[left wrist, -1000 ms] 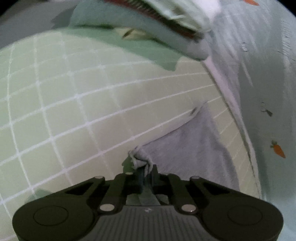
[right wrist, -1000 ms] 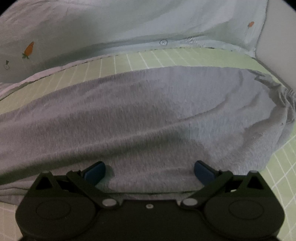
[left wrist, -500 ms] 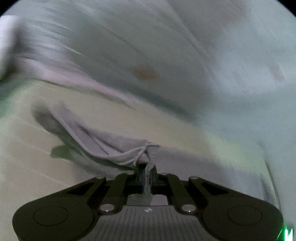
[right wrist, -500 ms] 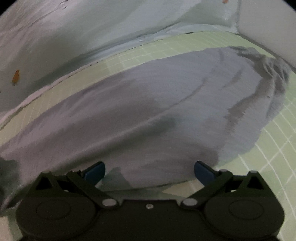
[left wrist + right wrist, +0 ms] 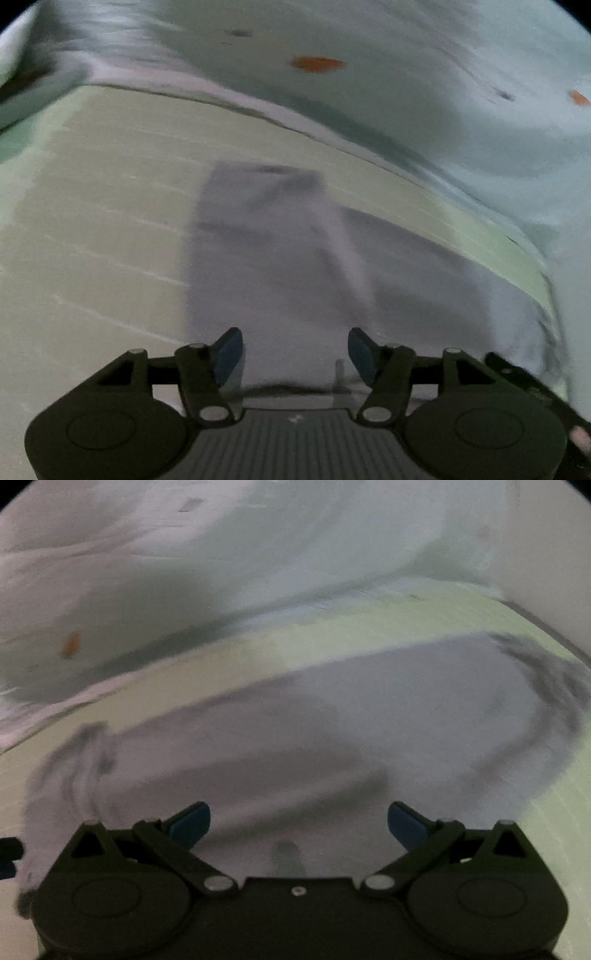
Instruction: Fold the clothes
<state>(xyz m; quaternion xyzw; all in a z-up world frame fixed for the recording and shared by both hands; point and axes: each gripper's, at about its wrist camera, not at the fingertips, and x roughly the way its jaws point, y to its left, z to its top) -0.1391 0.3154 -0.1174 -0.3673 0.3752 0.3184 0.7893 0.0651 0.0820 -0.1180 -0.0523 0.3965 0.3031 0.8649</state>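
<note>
The left tongs [image 5: 295,350] have just been opening; their pads stand apart with nothing between them. The right tongs [image 5: 298,821] gape wide, empty. Beyond both, the grey garment [image 5: 332,731] lies on the green checked sheet [image 5: 92,221], near the carrot-print quilt [image 5: 443,92].

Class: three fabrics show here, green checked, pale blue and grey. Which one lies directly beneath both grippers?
The grey garment, spread flat on the green checked sheet; the pale blue cloth lies beyond.

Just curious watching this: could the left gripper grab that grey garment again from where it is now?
Probably yes. The left gripper has just been opening, nothing pinched, and the grey garment lies spread on the green sheet right under and ahead of its fingers, uncovered.
</note>
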